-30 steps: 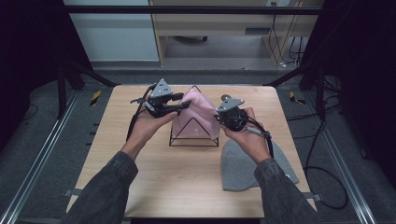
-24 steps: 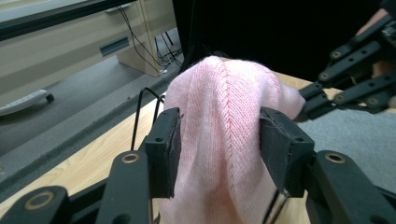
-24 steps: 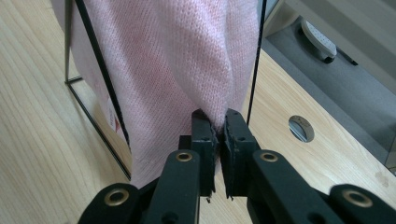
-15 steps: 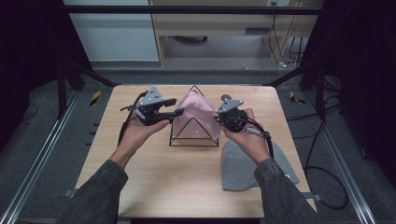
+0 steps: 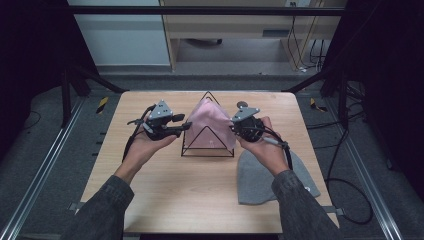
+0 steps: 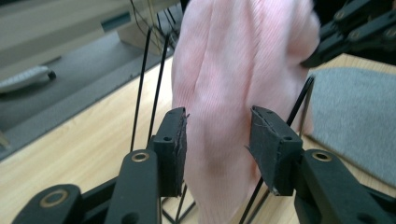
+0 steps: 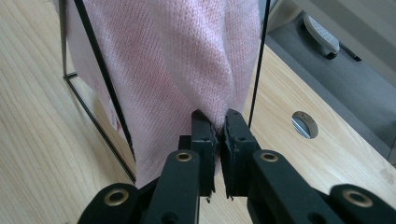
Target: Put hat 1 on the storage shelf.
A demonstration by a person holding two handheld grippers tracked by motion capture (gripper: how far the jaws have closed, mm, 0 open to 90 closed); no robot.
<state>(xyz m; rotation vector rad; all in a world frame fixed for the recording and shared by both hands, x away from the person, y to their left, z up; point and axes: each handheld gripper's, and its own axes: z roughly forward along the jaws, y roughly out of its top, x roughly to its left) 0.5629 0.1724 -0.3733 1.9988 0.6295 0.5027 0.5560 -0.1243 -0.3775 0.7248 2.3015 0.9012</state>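
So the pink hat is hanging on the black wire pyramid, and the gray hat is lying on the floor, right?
Not quite. The pink hat does hang on the black wire pyramid, but the gray hat isn't on the floor. The high view shows it lying flat on the wooden table, near the person's right arm.

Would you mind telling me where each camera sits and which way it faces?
High view: above the person's side, facing forward and down on the table; both forearms show.
Left gripper view: on the left gripper, facing the pink hat; parted jaws flank it.
Right gripper view: on the right gripper, pinching it.
All share the wire pyramid frame.
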